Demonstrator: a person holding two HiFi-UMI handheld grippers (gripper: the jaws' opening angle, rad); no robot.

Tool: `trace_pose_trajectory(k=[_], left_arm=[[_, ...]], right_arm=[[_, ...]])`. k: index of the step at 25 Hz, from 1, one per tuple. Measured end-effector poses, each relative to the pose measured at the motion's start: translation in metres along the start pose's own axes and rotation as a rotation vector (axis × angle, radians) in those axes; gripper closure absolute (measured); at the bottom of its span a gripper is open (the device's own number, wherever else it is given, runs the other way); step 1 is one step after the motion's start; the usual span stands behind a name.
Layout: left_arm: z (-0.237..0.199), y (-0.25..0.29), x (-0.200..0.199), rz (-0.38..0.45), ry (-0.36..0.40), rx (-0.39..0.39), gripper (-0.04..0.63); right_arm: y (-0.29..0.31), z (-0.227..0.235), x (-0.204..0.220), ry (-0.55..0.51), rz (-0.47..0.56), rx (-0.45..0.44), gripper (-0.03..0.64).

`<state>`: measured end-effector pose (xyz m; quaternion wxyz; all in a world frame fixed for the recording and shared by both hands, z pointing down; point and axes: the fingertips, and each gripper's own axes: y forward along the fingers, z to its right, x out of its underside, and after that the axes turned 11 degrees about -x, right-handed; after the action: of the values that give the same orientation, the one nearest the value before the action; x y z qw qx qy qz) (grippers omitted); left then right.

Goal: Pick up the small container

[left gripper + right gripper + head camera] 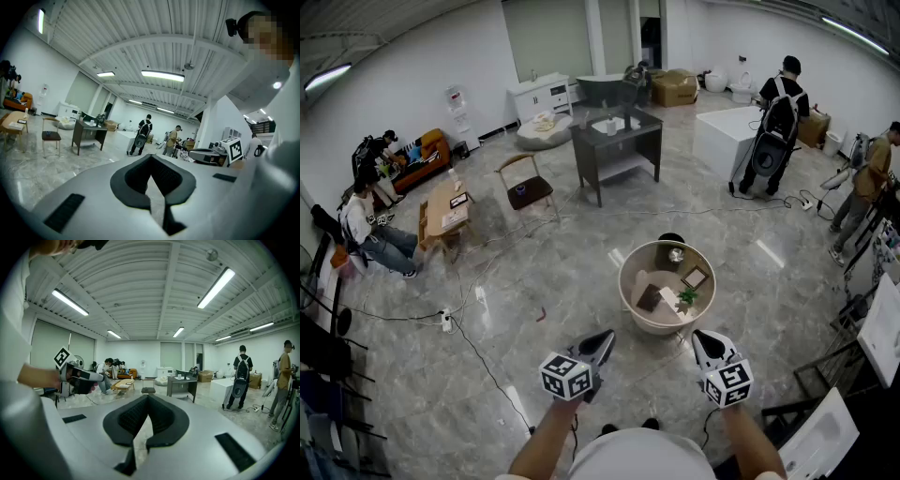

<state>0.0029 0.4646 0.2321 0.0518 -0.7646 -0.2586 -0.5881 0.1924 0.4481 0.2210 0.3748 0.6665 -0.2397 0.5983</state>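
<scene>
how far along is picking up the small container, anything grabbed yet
Done: nothing yet. What looks like the small container sits untouched at the far side of the round table. In hand: nothing. The left tongs and right tongs are both shut and empty, held at the table's near side. Left: reach across, open one pair of tongs, close on the container and lift it.

I find no legible text, brand, number or sign. Only unreadable black-and-white square patterns are noted, on the white cube point(566, 376) of my left hand-held gripper point(602, 339) and the matching white cube point(728, 383) of my right hand-held gripper point(703, 339).
</scene>
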Motion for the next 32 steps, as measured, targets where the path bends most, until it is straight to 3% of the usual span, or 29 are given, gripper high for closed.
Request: trace_pose_trajectory(k=[22, 28, 32], left_arm=[[0.018, 0.003, 0.004, 0.008, -0.017, 0.007, 0.567], [0.027, 0.009, 0.008, 0.013, -0.023, 0.019, 0.527], [0.037, 0.011, 0.008, 0.022, -0.025, 0.040, 0.482]], right_arm=[[-0.011, -0.002, 0.001, 0.009, 0.026, -0.023, 0.601], [-0.018, 0.005, 0.008, 0.009, 0.018, -0.035, 0.561], [-0.021, 0.009, 0.011, 0.015, 0.011, -0.052, 0.485]])
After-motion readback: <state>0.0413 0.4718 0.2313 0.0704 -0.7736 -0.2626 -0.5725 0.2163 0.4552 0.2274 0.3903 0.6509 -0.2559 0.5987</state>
